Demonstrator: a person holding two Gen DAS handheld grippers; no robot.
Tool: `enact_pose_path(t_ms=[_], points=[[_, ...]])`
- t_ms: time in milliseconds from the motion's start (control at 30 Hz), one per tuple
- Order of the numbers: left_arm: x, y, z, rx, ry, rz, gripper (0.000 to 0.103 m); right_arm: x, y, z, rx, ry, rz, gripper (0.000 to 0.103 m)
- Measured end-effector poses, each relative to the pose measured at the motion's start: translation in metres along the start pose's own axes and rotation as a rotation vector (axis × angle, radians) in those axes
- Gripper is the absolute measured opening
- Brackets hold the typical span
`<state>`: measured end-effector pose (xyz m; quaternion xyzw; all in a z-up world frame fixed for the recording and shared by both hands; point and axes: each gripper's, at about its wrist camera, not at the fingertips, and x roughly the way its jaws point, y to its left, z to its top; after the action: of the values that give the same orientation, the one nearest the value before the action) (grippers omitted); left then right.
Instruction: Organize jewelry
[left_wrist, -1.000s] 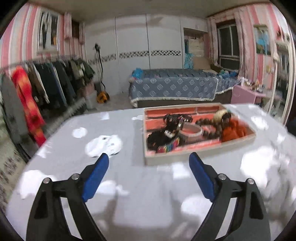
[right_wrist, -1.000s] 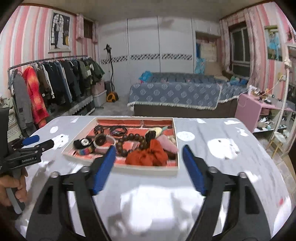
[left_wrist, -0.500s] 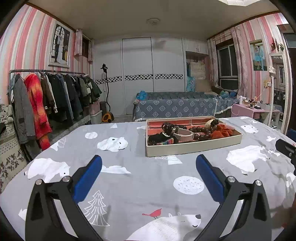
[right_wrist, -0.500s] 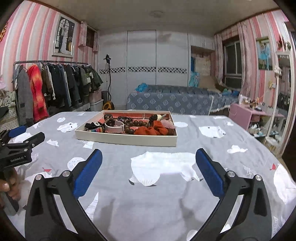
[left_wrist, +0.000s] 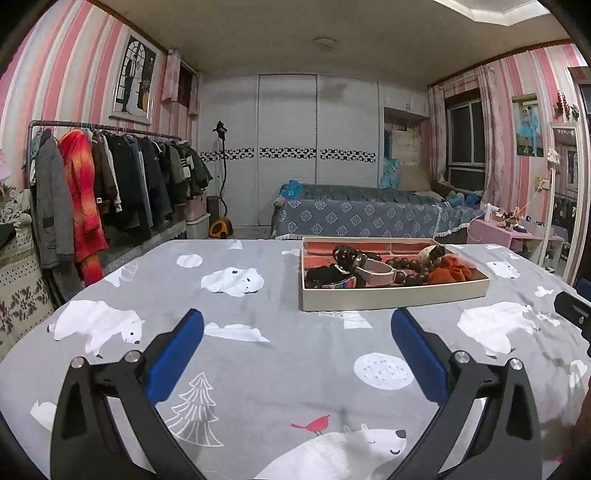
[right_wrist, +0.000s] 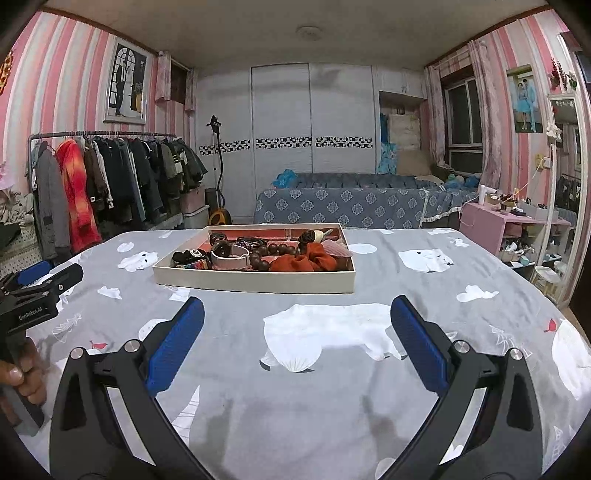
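A shallow cream jewelry tray (left_wrist: 391, 297) with a red lining stands on the table (left_wrist: 295, 362), ahead of both grippers; it also shows in the right wrist view (right_wrist: 255, 284). It holds a pink watch strap (right_wrist: 229, 261), dark wooden beads (right_wrist: 275, 250), an orange scrunchie (right_wrist: 303, 263), black bands and a colourful strap (left_wrist: 338, 283). My left gripper (left_wrist: 295, 332) is open and empty, low over the table short of the tray. My right gripper (right_wrist: 297, 321) is open and empty, also short of the tray. The left gripper also shows at the left edge of the right wrist view (right_wrist: 40, 284).
The table carries a grey cloth with white polar bears (right_wrist: 332, 328). Beyond it are a clothes rack (left_wrist: 110, 184) on the left, a blue bed (left_wrist: 369, 218) at the back and a pink side table (right_wrist: 509, 229) on the right.
Both grippers have dropped lower and tilted level over the past second, so the tray looks farther and flatter. Over the last half second they have hardly moved. Both stay open.
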<state>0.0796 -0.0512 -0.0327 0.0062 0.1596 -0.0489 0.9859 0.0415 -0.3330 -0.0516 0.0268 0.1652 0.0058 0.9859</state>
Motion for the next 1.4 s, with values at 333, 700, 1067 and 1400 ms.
enact_pose_path(t_ms=[333,700,1067,1400], points=[[0.0004,0.0017,-0.0003,-0.003,0.003,-0.001,0.099,0.001,0.0005,0.0,0.004,-0.002,0.002,0.098],[-0.0007,0.0024,0.0004,-0.002,0.004,0.0,0.099,0.0015,0.0009,-0.0012,-0.004,-0.003,-0.002,0.098],[-0.0009,0.0026,0.0003,-0.003,0.005,0.0,0.099,0.0015,0.0026,-0.003,-0.009,-0.003,-0.006,0.098],[-0.0009,0.003,0.0002,-0.003,0.004,0.0,0.099,0.0015,0.0025,-0.0029,-0.01,-0.003,-0.006,0.098]])
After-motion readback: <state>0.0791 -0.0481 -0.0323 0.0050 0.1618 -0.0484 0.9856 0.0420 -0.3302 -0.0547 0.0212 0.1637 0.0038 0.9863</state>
